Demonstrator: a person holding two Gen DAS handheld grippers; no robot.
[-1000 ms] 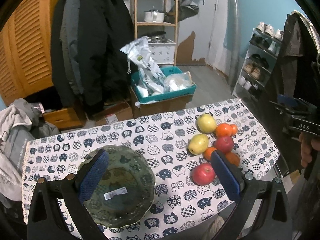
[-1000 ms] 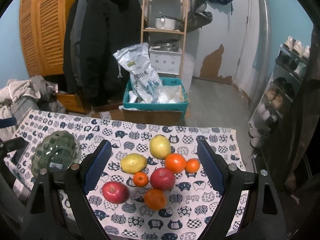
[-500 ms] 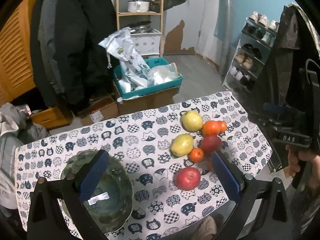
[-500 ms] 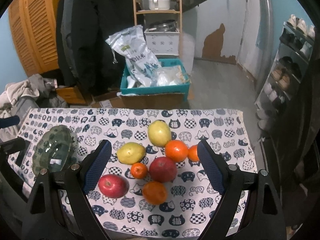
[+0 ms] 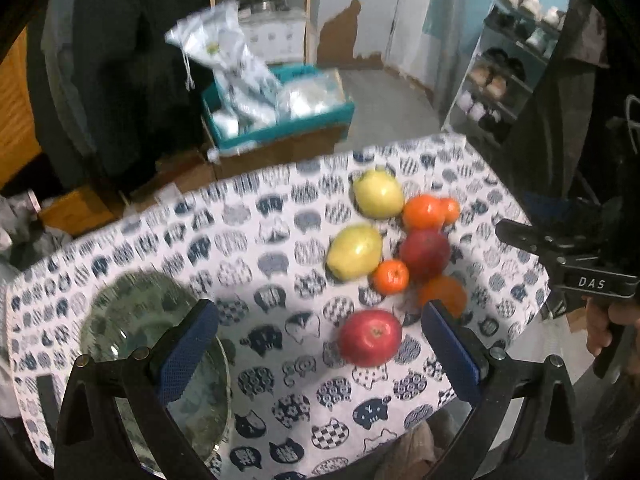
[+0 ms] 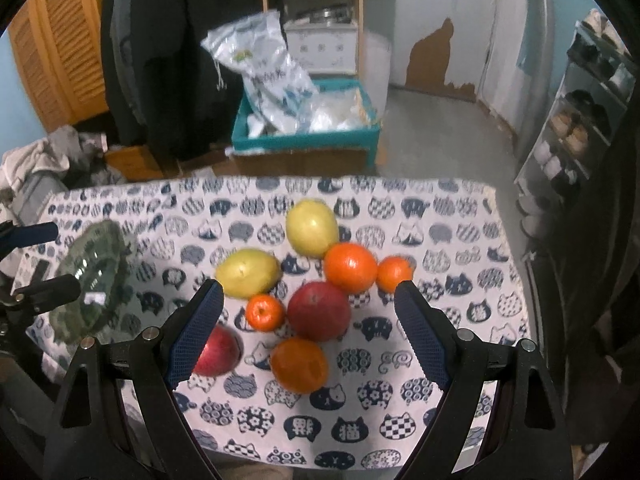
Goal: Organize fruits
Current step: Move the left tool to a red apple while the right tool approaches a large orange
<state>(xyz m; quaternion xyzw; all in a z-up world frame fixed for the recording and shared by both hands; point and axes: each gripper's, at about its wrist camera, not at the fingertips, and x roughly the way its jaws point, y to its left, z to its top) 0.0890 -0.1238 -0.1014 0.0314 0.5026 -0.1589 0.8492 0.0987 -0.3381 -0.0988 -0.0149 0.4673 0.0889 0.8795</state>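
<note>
My left tongs [image 5: 318, 348] stand wide apart, holding nothing, above the counter [image 5: 260, 240]; a red apple [image 5: 370, 338] lies between the pads, untouched, with the glass bowl [image 5: 132, 320] at near left. My right tongs [image 6: 308, 328] are equally wide apart and empty, over the fruit cluster: darker apple [image 6: 319, 311], near orange [image 6: 299, 365], small tangerine [image 6: 265, 312], two yellow pears [image 6: 247, 272] farther off.

A: Both views look dim, with flat indoor light and soft shadows under the fruit [image 6: 316, 312].

B: Motion blur smears the tablecloth [image 5: 256, 240] and the bag [image 5: 228, 64]; the bowl [image 5: 132, 320] shows faint glare. Fisheye bending curves the edges, and the corners go black.
</note>
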